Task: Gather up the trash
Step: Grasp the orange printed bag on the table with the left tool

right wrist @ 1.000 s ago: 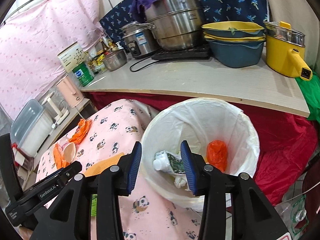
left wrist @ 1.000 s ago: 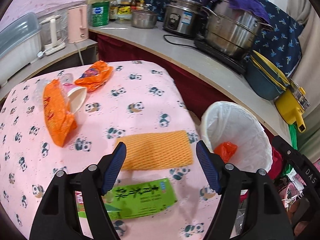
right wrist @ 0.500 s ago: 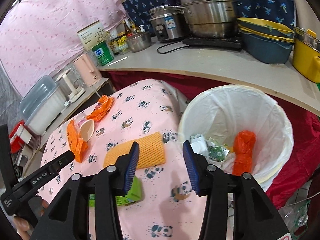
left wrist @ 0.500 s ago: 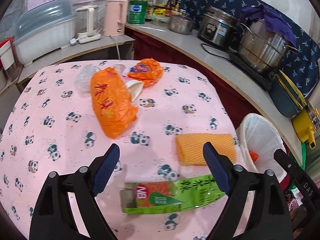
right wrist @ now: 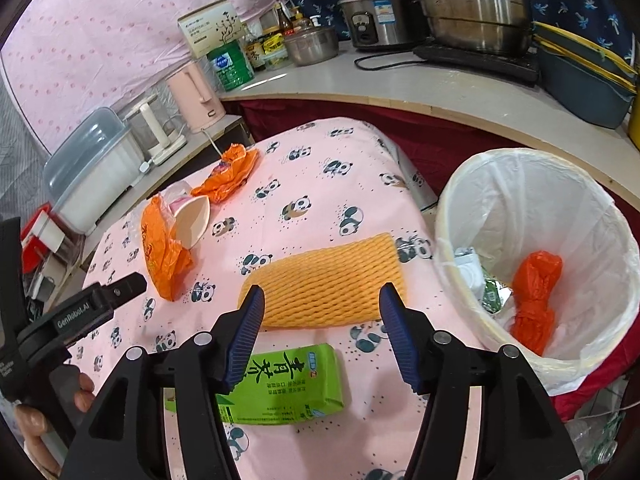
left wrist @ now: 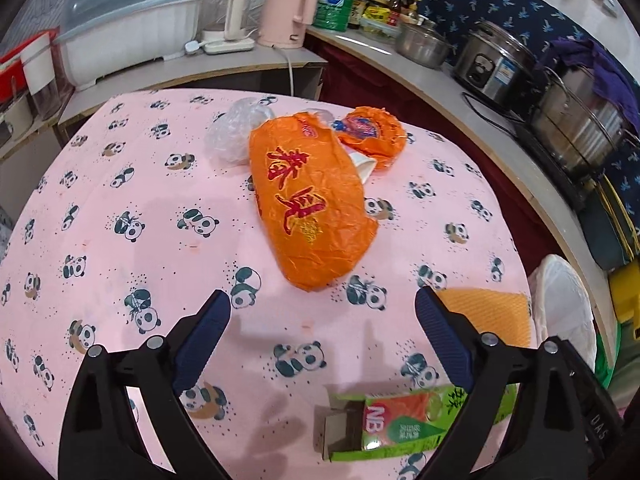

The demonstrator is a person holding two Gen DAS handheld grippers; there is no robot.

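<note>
A pink panda-print cloth covers the counter point(left wrist: 120, 184), soft and faintly creased. On it lies a crinkled orange plastic bag point(left wrist: 310, 204) with red characters, a clear crumpled film point(left wrist: 236, 134) beside it, a smaller orange wrapper point(left wrist: 370, 132) and a tipped paper cup point(right wrist: 192, 220). Nearer sits a ribbed yellow foam net sleeve point(right wrist: 328, 280) (flattened, mesh-textured) and a glossy green carton point(right wrist: 280, 384) with one end open.

The round bin point(right wrist: 592, 216), lined with thin white plastic, stands just beside the counter; inside are a knotted orange bag point(right wrist: 534, 300), a white tube and a shiny green wrapper.

Left tongs point(left wrist: 322, 336) have just been opening and stand wide, empty, above the cloth. Right tongs point(right wrist: 320, 332) have been opening too, moderately apart, empty, over the sleeve's near edge.
</note>
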